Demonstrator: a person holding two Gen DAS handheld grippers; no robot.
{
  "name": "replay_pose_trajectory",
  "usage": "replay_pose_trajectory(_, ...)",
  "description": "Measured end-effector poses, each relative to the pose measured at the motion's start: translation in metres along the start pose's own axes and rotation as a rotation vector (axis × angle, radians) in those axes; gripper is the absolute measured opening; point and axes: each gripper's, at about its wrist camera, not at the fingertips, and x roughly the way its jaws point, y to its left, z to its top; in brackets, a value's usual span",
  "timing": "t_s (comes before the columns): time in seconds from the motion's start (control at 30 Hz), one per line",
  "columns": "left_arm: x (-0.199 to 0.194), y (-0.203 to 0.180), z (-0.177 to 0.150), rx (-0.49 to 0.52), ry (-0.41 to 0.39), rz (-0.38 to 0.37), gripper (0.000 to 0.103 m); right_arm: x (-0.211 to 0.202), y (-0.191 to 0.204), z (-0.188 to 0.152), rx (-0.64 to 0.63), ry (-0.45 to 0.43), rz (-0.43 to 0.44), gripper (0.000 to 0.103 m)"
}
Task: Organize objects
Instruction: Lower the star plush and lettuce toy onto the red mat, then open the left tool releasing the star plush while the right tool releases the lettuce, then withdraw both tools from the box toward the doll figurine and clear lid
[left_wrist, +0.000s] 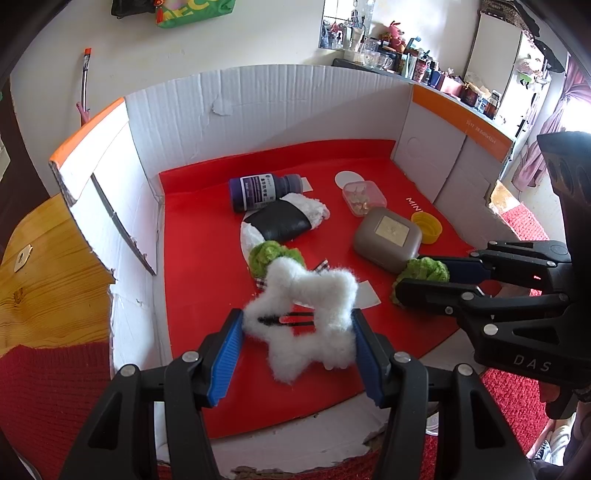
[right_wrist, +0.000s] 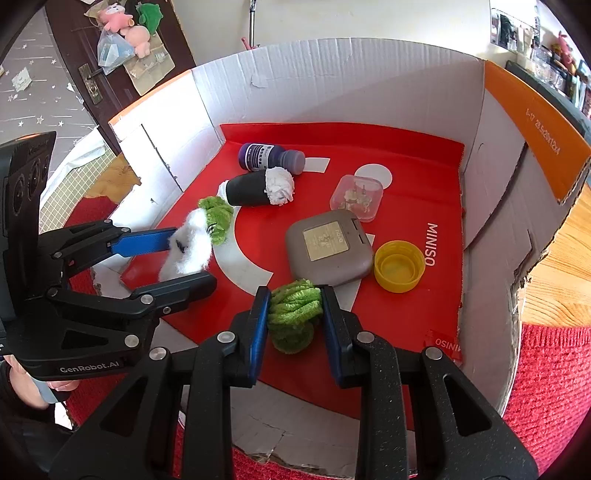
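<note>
My left gripper (left_wrist: 297, 325) is shut on a white fluffy star hair clip (left_wrist: 303, 317), held just above the red mat (left_wrist: 207, 280); it also shows in the right wrist view (right_wrist: 190, 247). My right gripper (right_wrist: 293, 314) is shut on a green yarn scrunchie (right_wrist: 293, 314), near the mat's front; it shows in the left wrist view (left_wrist: 424, 273) too. A second green scrunchie (left_wrist: 273, 254) lies behind the star clip. A purple bottle (left_wrist: 258, 190) lies on its side at the back, with a black-and-white plush roll (left_wrist: 284, 219) in front of it.
White cardboard box walls (left_wrist: 280, 107) with orange flaps surround the mat. A grey case (left_wrist: 388, 238), a yellow cap (left_wrist: 426, 227) and a clear small box (left_wrist: 364, 197) sit at right. A wooden surface (left_wrist: 44, 266) lies outside at left.
</note>
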Motion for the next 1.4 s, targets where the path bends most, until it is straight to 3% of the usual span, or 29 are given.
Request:
replay_pose_trajectory(0.7, -0.006, 0.000, -0.001, -0.004, -0.027, 0.007, 0.060, -0.009, 0.002, -0.004, 0.010, -0.016, 0.012, 0.027)
replay_pose_trajectory(0.8, -0.009, -0.001, -0.002, -0.004, -0.035, 0.008, 0.060, -0.012, 0.003, -0.005, 0.011, -0.021, 0.013, 0.031)
replay_pose_trajectory(0.83, -0.010, -0.001, -0.003, -0.004, -0.038, 0.008, 0.060, -0.013, 0.004, -0.005, 0.009, -0.023, 0.013, 0.038)
replay_pose_trajectory(0.87, -0.012, -0.001, -0.003, -0.004, -0.041, 0.008, 0.060, -0.014, 0.006, -0.005, 0.007, -0.026, 0.014, 0.055)
replay_pose_trajectory(0.93, -0.014, -0.002, -0.004, -0.005, -0.046, 0.010, 0.061, -0.017, 0.011, -0.006, -0.003, -0.039, 0.013, 0.063)
replay_pose_trajectory(1.4, -0.036, 0.001, -0.013, -0.027, -0.089, 0.038, 0.073, -0.035, 0.017, -0.014, 0.007, -0.076, 0.010, 0.064)
